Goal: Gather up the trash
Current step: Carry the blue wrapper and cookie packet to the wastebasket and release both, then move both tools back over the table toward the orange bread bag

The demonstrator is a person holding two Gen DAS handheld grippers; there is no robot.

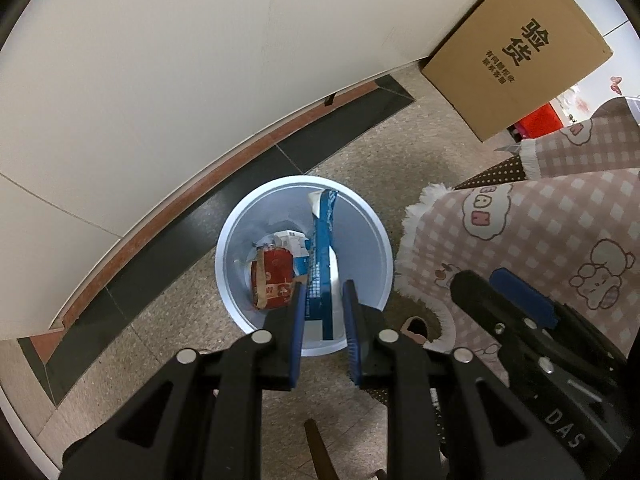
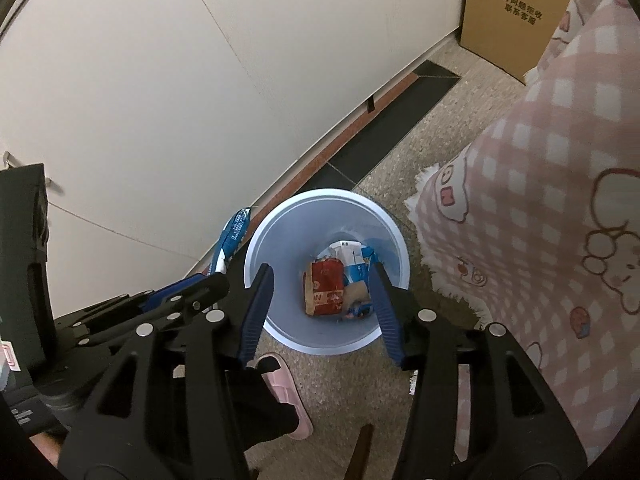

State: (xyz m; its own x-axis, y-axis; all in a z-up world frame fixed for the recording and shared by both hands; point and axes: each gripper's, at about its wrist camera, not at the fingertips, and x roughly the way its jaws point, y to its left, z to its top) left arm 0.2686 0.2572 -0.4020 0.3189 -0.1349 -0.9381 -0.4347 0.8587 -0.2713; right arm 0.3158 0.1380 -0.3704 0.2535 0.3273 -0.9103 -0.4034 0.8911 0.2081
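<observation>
Standing on the speckled floor near the wall, the white bin holds a red-and-brown packet, a white-and-blue carton and some small blue scraps at the bottom. The left gripper hangs over the bin with its jaws clamped on a long blue wrapper, which sticks up past the fingertips over the bin's opening. The right gripper points down into the bin, jaws apart with nothing between them; the packet lies far below the gap. A pink checked blanket hides the floor on the right, a cardboard box is cut off at the top edge, and the scraps are too small to identify
</observation>
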